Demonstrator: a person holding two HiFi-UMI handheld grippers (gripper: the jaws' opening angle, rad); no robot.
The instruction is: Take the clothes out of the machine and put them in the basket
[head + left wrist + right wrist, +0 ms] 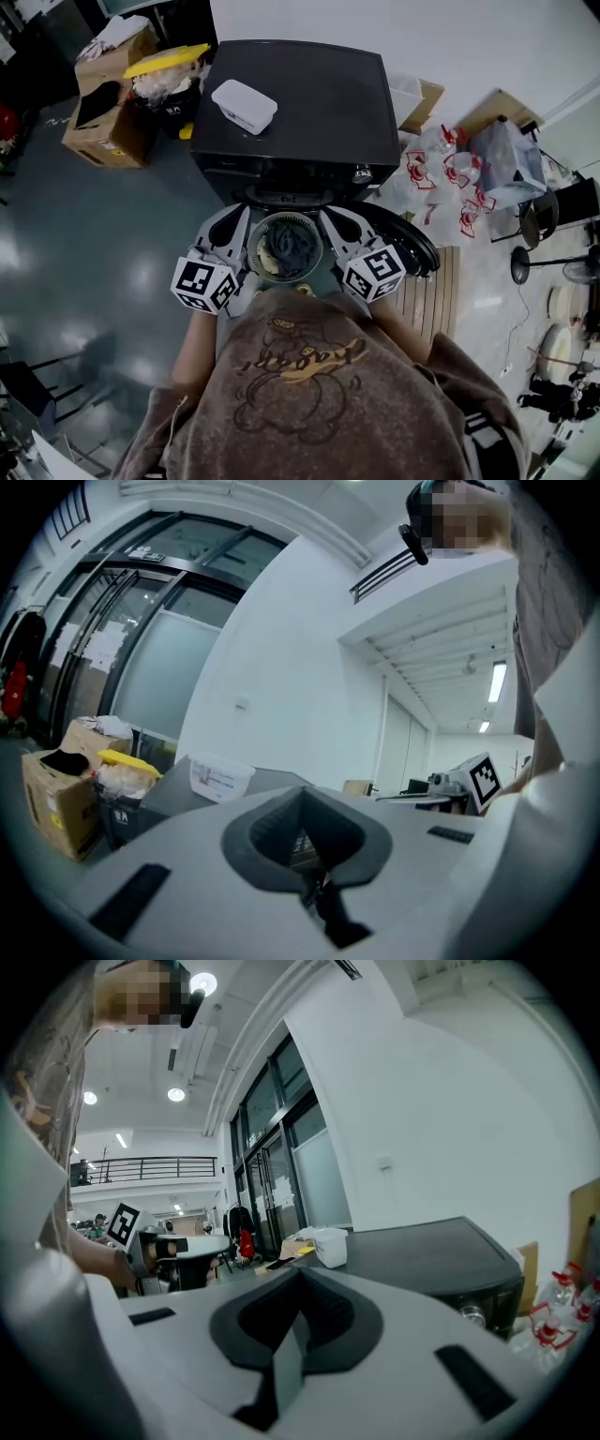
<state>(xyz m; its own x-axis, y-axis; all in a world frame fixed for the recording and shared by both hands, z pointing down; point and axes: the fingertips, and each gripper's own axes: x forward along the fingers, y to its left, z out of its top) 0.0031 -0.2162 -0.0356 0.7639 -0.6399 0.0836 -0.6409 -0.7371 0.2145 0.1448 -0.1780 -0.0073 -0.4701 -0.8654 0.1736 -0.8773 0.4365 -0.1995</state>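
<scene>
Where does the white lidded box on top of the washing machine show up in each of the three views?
Head view: the white box is upper centre-left, on the washing machine.
Left gripper view: the box is left of centre, just above the gripper body.
Right gripper view: the box is near centre, above the gripper body.
Shared landmark: the machine's dark top under the box.

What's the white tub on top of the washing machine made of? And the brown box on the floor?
The white tub looks like smooth plastic, with rounded moulded corners and a slight sheen. The brown box looks like matte cardboard, with open folded flaps and dull tan sides.
</scene>
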